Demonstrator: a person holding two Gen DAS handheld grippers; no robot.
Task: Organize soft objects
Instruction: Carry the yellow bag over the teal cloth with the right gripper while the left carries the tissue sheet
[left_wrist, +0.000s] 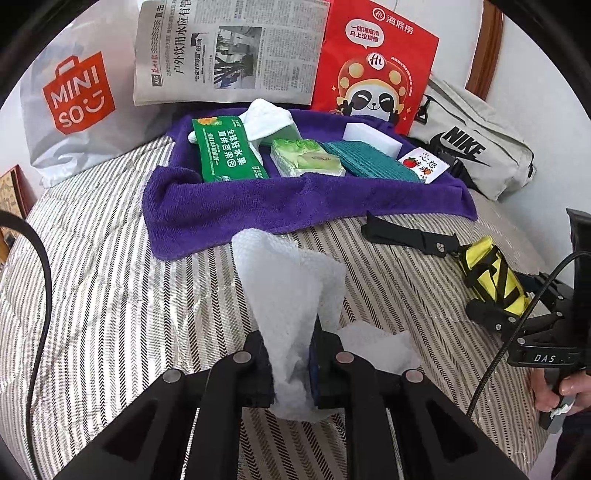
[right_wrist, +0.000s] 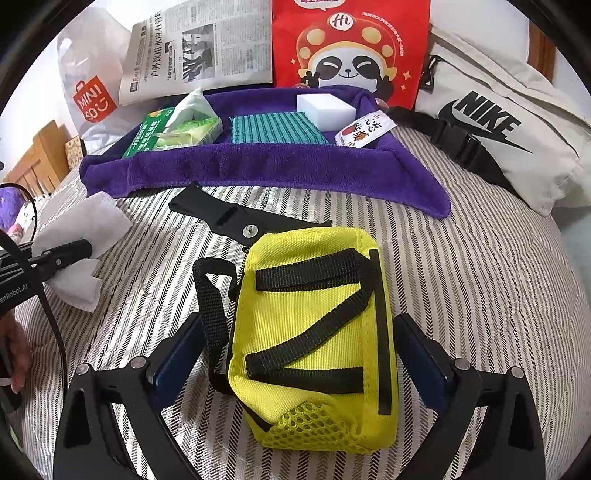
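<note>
two grippers work over a striped bedspread (right_wrist: 461, 280). the left gripper (left_wrist: 290, 363) has its jaws nearly together, pinching one white paper towel (left_wrist: 284, 280) that stands up crumpled between the pads, with a flap spilling onto the bed to the right. the right gripper (right_wrist: 295, 350) stands wide open, one dark pad on each side of a single yellow pouch (right_wrist: 314, 332) with black straps; both pads stay clear of the fabric, a narrow gap showing on either side. the pouch lies flat on the bedspread, its mesh pocket toward the camera, and one black strap piece (right_wrist: 236, 218) lies just beyond it.

behind that sits one purple towel (right_wrist: 258, 166), its edges rolled up into a low rim. on it i count one green packet (left_wrist: 225, 151), one white cloth (left_wrist: 267, 118), one green-patterned tissue pack (left_wrist: 306, 157), one teal ribbed cloth (right_wrist: 275, 129), one white sponge block (right_wrist: 325, 109) and one small white sachet (right_wrist: 365, 129), packed close together. the towel's front rim is near the strap piece.

along the back stand one white miniso bag (left_wrist: 70, 99), one newspaper (left_wrist: 229, 51), one red panda bag (left_wrist: 373, 66) and one grey nike bag (right_wrist: 491, 129), closing off that side. open striped bedspread lies to the right of the pouch and to the left of the paper towel. a person's hand (left_wrist: 557, 395) shows at the edge of the left wrist view.
</note>
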